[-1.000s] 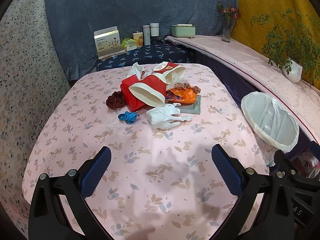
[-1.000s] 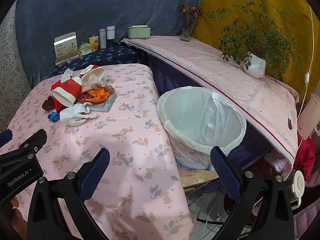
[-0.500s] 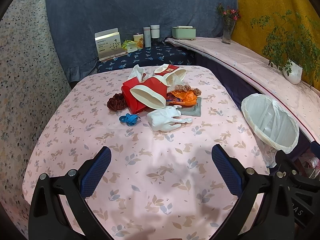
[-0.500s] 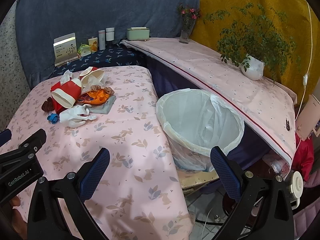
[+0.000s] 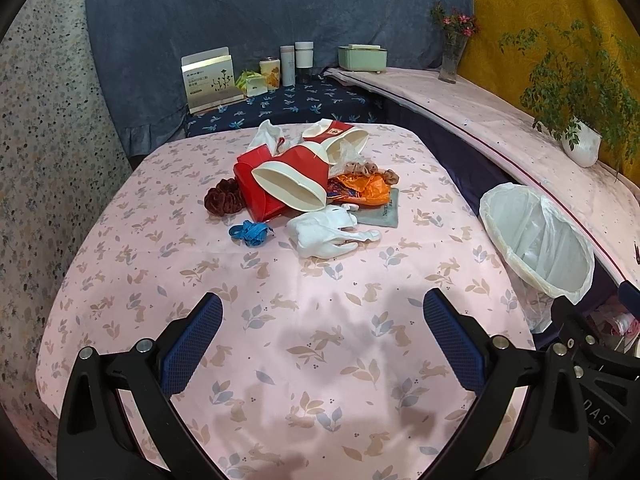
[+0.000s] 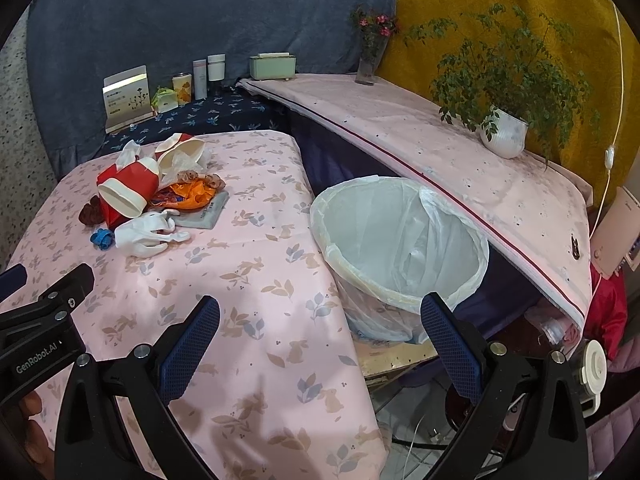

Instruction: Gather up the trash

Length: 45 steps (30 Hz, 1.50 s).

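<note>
Both claws spread wide, nothing btwn the pads: left claw [image 5: 322, 338] over the near part of the counter [image 5: 120, 280], right claw [image 6: 320, 334] at the counter's right edge, w/ the bin just past it.

Trash sits in one heap toward the far middle of the counter, well apart from both claws: red paper cup [image 5: 294, 178] on its side, mouth toward cam, 2nd cup [image 5: 340, 138] behind it, orange wrapper [image 5: 362, 188] to the right, white glove [image 5: 330, 232] at the front, blue band [image 5: 248, 232] & dark red scrunchie [image 5: 222, 200] on the left.

White-lined trash bin [image 6: 400, 248] stands off the counter's right side, mouth tilted toward cam.

Bare cloth btwn claws & heap. Potted plant [image 6: 504, 136] on the ledge behind the bin.
</note>
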{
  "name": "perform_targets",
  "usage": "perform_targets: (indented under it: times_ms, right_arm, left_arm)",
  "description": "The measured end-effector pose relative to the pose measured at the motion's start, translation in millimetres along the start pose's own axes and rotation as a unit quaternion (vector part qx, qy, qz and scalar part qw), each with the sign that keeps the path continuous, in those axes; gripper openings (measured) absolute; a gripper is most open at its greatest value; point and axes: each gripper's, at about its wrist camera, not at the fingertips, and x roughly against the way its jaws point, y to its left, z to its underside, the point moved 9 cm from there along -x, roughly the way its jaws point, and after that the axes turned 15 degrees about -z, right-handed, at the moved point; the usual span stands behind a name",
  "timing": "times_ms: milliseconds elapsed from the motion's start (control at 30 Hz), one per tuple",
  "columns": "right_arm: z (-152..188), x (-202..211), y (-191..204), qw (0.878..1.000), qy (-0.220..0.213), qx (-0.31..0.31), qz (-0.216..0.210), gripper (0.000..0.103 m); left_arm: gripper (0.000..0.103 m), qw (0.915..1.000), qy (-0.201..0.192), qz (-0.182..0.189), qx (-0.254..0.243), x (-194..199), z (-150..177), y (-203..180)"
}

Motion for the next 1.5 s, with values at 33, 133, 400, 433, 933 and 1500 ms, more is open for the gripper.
perform_targets:
  times_ms: [33, 133, 400, 433, 933, 1500]
  right_arm:
    - [-0.5, -1.2, -0.3, 1.0, 0.001, -0.001, 0.001, 0.096]
    - [-2.3, -5.8, -0.2, 1.0, 0.001, -0.003, 0.004, 0.096]
    - [-5.2, -25.6, -6.0, 1.0, 0.008, -0.021, 0.009, 0.096]
    - [-5.7, -29.7, -6.6, 1.0, 0.01, -0.024, 0.008, 0.096]
    - [-21.4, -75.9, 23.1, 0.999, 0.026, -0.007, -0.017, 0.096]
    - [-27.0, -130.9, 87.3, 0.996, 0.053, 0.005, -0.074, 0.096]
  left_arm:
    - [0.096, 1.0, -0.001, 0.003, 0.0, -1.3, -0.1, -0.3]
    - [0.096, 1.0, 0.0, 0.008, 0.004, -9.5, 0.2, 2.0]
    - [0.096, 0.9996, 0.016, -0.004, 0.025, -41.6, 0.8, 24.0]
    - [0.096, 0.9995, 0.018, -0.005, 0.025, -45.6, 0.7, 26.5]
    - [0.096, 0.9974, 0.048, -0.026, 0.047, -112.2, -10.8, 71.4]
    - [0.077, 0.9962, 0.08, 0.006, 0.033, -182.6, -24.4, 54.6]
